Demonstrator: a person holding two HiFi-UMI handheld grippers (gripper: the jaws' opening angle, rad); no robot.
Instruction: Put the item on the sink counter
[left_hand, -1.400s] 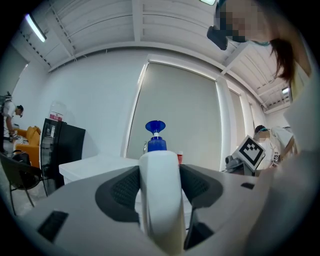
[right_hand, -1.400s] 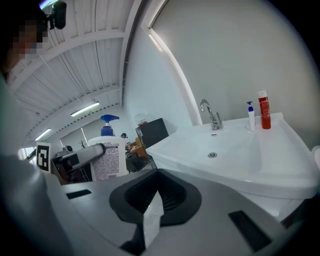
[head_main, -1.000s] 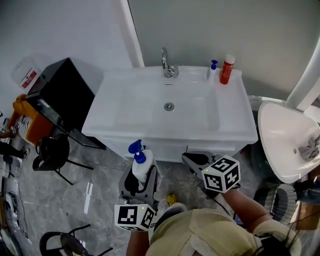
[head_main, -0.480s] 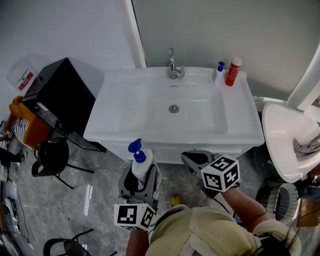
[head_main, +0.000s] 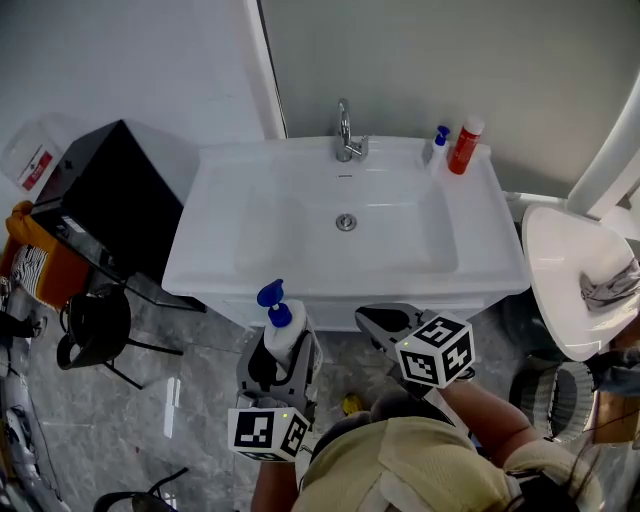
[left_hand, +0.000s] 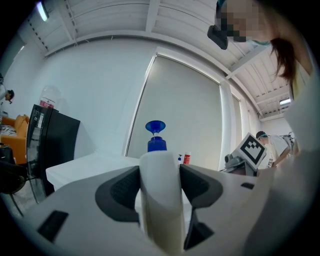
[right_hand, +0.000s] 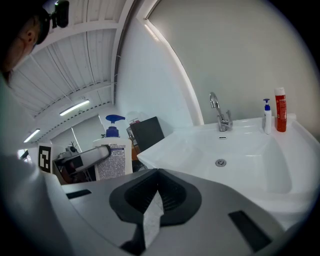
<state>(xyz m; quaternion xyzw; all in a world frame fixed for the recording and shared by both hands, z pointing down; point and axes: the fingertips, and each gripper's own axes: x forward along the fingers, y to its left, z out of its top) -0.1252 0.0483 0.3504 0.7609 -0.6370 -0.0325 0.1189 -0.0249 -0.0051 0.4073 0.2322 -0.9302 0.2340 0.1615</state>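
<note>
Left gripper (head_main: 283, 345) clamped our white pump bottle (head_main: 282, 328) upright, low before the sink counter (head_main: 482, 250), not yet over it. Right gripper (head_main: 378, 320) hung beside, jaws together on a pale sliver (right_hand: 151, 220). Unless we lifted, the bottle could knock the counter's front edge and tip.

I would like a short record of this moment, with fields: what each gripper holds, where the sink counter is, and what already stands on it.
left gripper: shut on the white pump bottle, held upright
right gripper: jaws together, pinching a thin white scrap
sink counter: ahead of both grippers; pump bottle not yet on it
on counter: red bottle and small blue-topped bottle, back right, near the faucet
</note>
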